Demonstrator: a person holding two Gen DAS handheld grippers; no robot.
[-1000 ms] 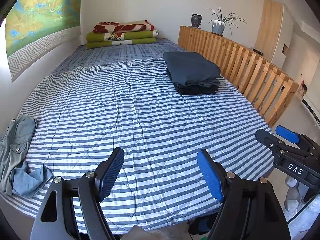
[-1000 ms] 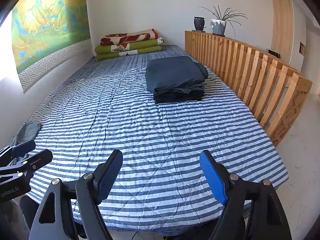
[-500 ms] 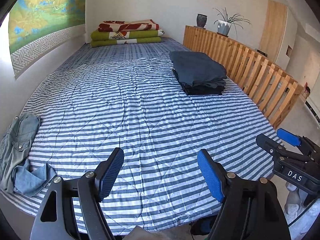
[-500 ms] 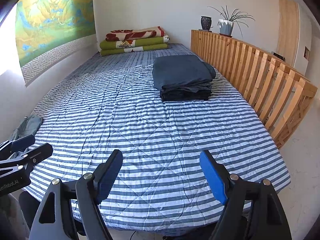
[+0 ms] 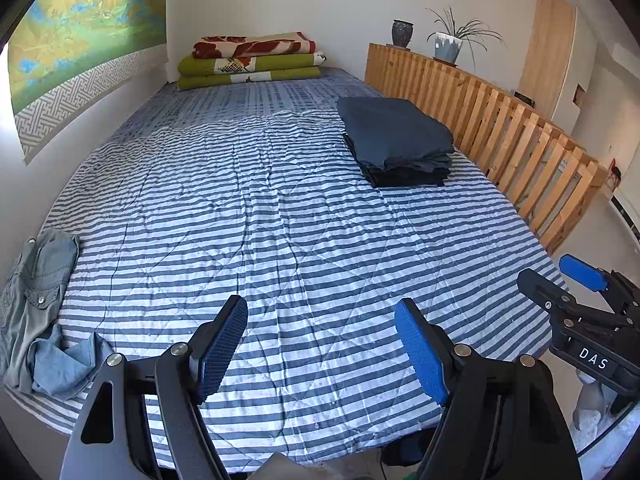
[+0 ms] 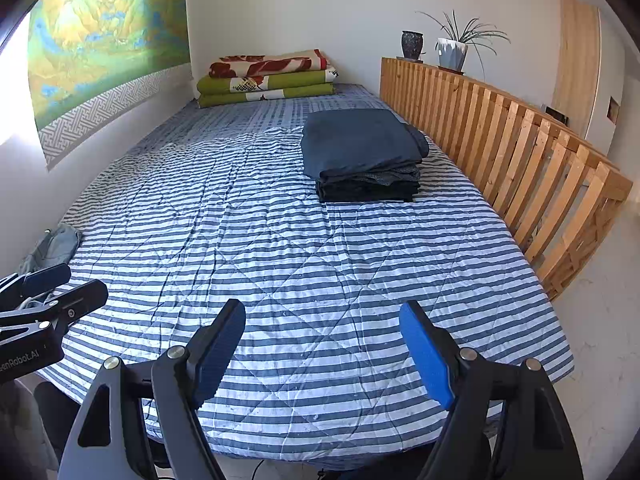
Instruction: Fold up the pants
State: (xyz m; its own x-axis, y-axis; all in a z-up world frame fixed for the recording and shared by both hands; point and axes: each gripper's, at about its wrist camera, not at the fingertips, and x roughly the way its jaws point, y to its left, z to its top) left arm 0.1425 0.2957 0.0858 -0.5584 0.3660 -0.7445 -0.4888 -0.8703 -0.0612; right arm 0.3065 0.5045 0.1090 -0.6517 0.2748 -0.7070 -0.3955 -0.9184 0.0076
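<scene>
The left tongs (image 5: 321,346) hang over the near edge of the bed (image 5: 280,216), its two blue pads spread wide with nothing between them; only striped cover shows in the gap. The right tongs (image 6: 322,350) are released in the same way, wide apart and empty, also pointing down and forward over the near edge. The two tongs are side by side: in the left wrist view the right tongs appear at the right border, and in the right wrist view the left tongs appear at the left border.

To the left of the left tongs, at the near left corner of the bed, lie the crumpled grey-green pants (image 5: 36,312), unfolded, with one end bunched up near the edge. Neither tongs touch them. In the right wrist view only a small part of them shows, behind the left tongs.

Further ahead and to the right of both tongs, a stack of folded dark clothes (image 6: 362,154) rests on the striped cover, close to the wooden slatted rail (image 6: 520,148) along the right side of the bed. On top of the rail, at its far end, stand a dark vase (image 6: 412,45) and a potted plant (image 6: 454,50). At the far end of the bed, folded blankets (image 5: 252,60) in green and red are piled against the wall. A landscape hanging (image 5: 76,36) covers the wall on the left.
</scene>
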